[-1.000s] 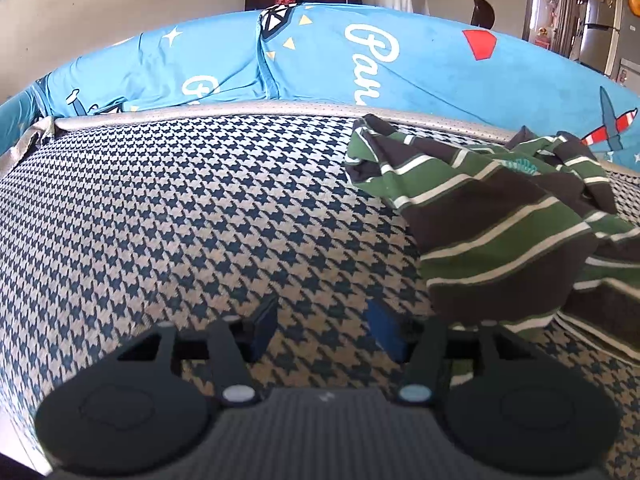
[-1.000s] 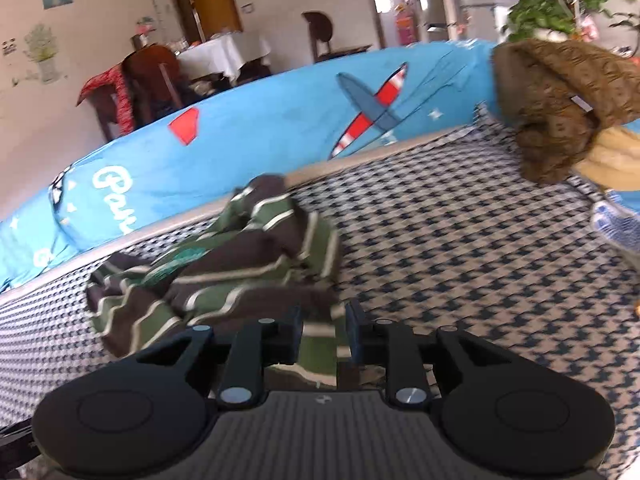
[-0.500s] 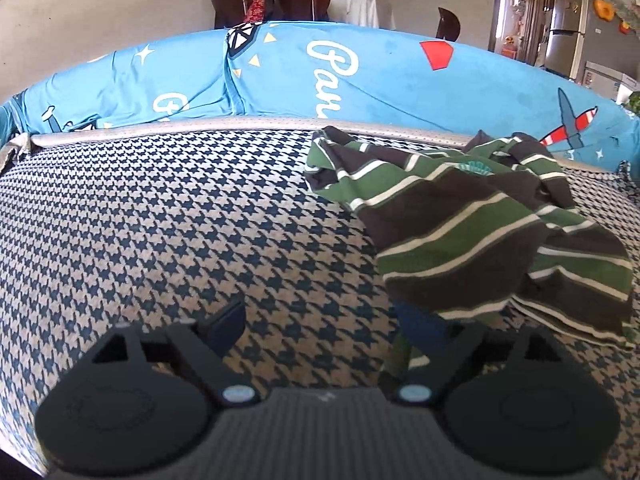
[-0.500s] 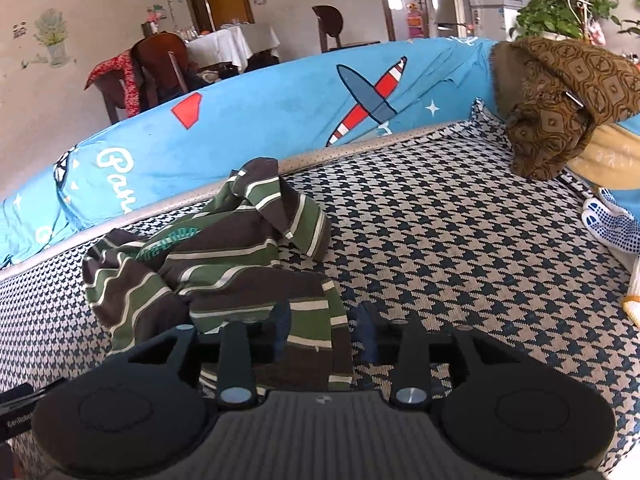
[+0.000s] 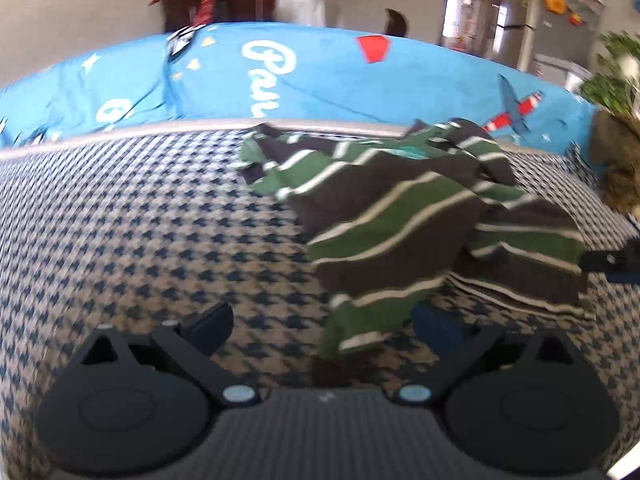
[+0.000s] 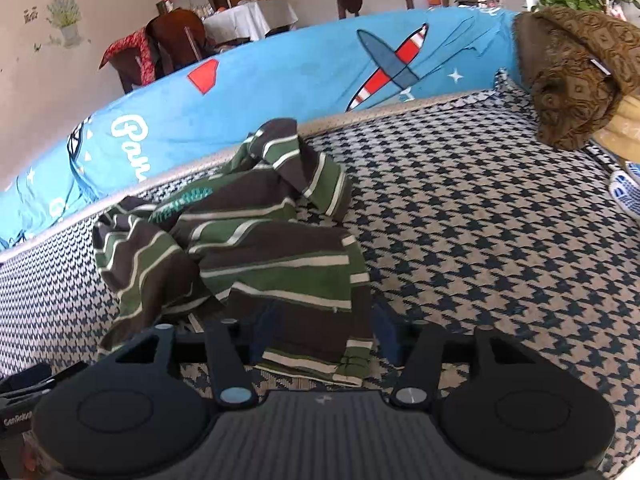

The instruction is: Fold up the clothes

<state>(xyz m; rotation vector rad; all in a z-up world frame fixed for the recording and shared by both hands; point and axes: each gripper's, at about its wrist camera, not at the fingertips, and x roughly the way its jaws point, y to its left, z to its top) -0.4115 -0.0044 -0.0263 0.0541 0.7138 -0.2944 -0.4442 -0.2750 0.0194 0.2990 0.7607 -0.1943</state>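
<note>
Right wrist: brown cushion (image 6: 576,80) sharp; left wrist: blurred edge.

One crumpled green-and-brown striped shirt (image 6: 256,240) is lying on one houndstooth-patterned sofa seat (image 6: 480,220). One blue cartoon-print cover (image 6: 304,80) is running along the back, and one brown patterned bundle (image 6: 576,76) is sitting at two o'clock.
</note>
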